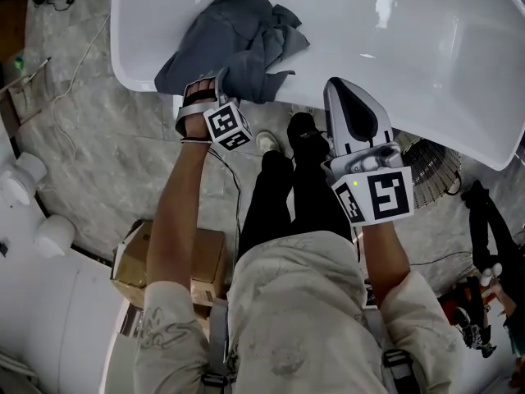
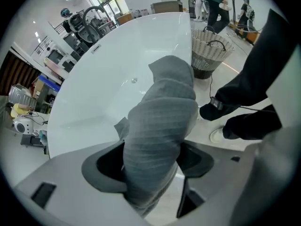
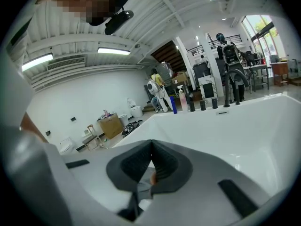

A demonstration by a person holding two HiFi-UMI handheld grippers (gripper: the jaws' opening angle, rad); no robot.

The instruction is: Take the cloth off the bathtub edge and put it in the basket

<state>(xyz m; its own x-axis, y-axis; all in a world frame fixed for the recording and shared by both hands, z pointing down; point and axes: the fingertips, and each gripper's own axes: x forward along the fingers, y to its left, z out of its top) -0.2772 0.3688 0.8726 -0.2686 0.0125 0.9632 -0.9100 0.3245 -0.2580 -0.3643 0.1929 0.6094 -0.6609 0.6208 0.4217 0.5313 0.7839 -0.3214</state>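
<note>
**A robotics lab hall with a bathroom mock-up**

A freestanding white bathtub (image 1: 426, 48) stands on a grey stone floor (image 1: 107, 154) in a big open hall, not a home. The ceiling is bare, with strip lights (image 3: 115, 51). A humanoid robot (image 3: 229, 55) on a stand rises beyond the tub's far edge, where bottles (image 3: 174, 105) are lined up. A steering-wheel rig (image 2: 89, 22), cardboard boxes (image 3: 112, 125) and a wicker basket (image 2: 211, 48) stand around the tub.

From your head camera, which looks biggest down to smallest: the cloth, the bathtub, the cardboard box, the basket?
1. Bathtub
2. Cloth
3. Box
4. Basket, which is partly hidden, so its rank is unsure.
</note>
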